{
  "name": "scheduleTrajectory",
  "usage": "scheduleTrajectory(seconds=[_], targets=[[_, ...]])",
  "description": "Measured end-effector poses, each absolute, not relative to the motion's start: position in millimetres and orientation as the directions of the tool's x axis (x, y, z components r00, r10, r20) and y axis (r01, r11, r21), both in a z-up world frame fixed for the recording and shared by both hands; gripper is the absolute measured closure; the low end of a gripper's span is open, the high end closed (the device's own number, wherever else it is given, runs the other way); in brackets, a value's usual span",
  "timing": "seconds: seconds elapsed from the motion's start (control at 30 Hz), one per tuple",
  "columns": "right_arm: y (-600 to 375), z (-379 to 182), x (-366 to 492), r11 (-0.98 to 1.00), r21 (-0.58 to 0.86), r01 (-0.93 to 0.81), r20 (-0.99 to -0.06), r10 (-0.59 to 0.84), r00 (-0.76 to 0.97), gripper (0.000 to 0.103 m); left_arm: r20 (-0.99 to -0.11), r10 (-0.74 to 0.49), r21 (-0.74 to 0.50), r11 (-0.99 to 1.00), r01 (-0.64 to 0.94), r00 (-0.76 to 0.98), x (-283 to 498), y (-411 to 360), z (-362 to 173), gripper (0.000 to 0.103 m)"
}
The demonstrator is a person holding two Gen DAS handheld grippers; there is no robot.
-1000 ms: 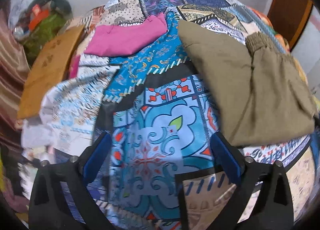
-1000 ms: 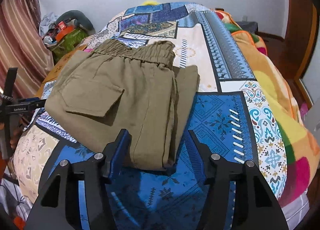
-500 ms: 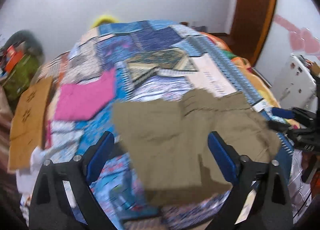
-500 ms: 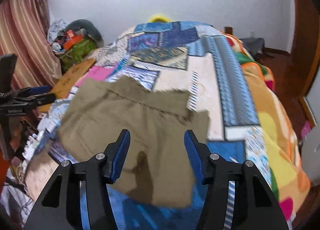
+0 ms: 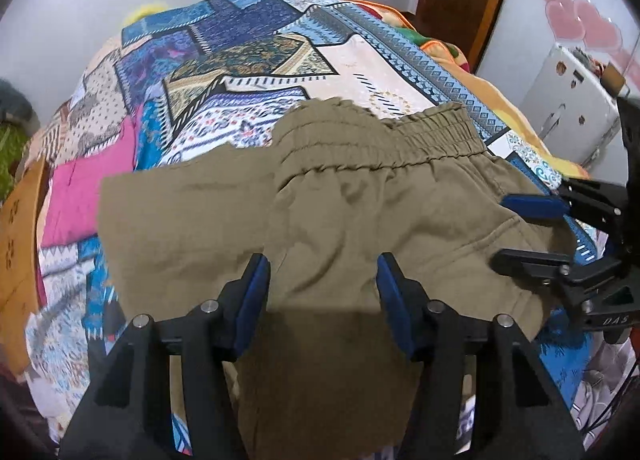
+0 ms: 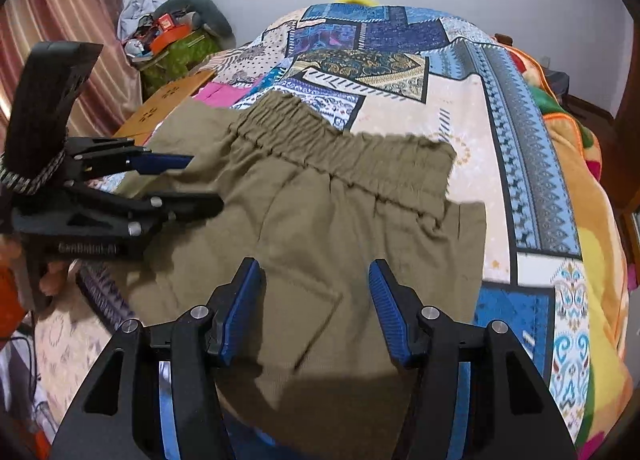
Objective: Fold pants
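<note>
The left gripper (image 5: 322, 292) stands with its jaws spread and nothing between the blue pads; olive cloth lies under the gap. The right gripper (image 6: 316, 300) is likewise spread and holds nothing. Each tool also shows side-on in the other's view, jaws parted.

The pants (image 5: 360, 220) lie on the near part of the bed (image 6: 400, 108), already folded into a compact stack, with the elastic waistband (image 5: 380, 140) at the far edge and a flap pocket (image 6: 304, 312) facing up. The near edge hangs over the bed's front.

Handling, as a judgement: the fabric appears light, soft and limp, and not slippery. It will sag and unfold if lifted by one layer. Take hold at the near corners or side edges, pinching all layers together, one gripper per side. The gathered waistband is thicker and should offer the firmest hold.

Surroundings: a pink garment (image 5: 88, 188) lies on the bed beside the pants' left edge, and a cardboard box (image 6: 168, 104) sits beyond it, with a cluttered pile (image 6: 168, 36) near the curtain (image 6: 60, 40). An orange blanket (image 6: 580, 188) runs along the right side. The far bed surface looks free for a further fold.
</note>
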State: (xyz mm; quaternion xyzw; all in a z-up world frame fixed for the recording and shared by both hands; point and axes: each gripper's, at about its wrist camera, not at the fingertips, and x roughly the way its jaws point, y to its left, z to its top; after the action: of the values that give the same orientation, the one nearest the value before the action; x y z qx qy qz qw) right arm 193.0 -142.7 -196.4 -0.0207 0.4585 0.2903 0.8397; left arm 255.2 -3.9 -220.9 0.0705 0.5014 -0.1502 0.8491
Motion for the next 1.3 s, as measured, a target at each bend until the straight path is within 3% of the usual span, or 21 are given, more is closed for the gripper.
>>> scheduleTrajectory(seconds=[0.4,0.53,0.8,1.07,1.23,1.3], targets=[[-182.0,-174.0,161.6,0.868,0.239,-0.435,-0.770,0.443,0.459,0.050,-0.853,-0.139,-0.052,0.982,0.183,0.503,215.6,64.1,-195.1,0.043],[-198.7,-170.1,173.0,0.894,0.264,-0.363,-0.759,0.425,0.494,0.040,-0.871,-0.154,-0.107,0.986,0.125,0.467,222.1,88.4,-203.0,0.043],[-206.6,-210.3,199.7,0.914,0.297,-0.276,-0.809,0.395,0.436,0.040,-0.881,-0.211,-0.190,0.977,0.093,0.423,240.3,93.1,-227.9,0.042],[-214.6,-233.8,223.3,0.855,0.461,-0.239,-0.760,0.519,0.392,0.038,-0.874,-0.241,-0.208,0.970,0.122,0.422,267.5,83.8,-232.6,0.042],[-208.8,-234.5,227.6,0.840,0.482,-0.251,-0.750,0.543,0.378,0.054,-0.861,-0.240,-0.214,0.971,0.110,0.448,278.0,81.4,-234.8,0.045],[-209.5,-234.4,228.6,0.832,0.498,-0.245,-0.741,0.555,0.377,0.063,-0.857,-0.233,-0.205,0.973,0.110,0.460,279.2,78.2,-233.6,0.063]])
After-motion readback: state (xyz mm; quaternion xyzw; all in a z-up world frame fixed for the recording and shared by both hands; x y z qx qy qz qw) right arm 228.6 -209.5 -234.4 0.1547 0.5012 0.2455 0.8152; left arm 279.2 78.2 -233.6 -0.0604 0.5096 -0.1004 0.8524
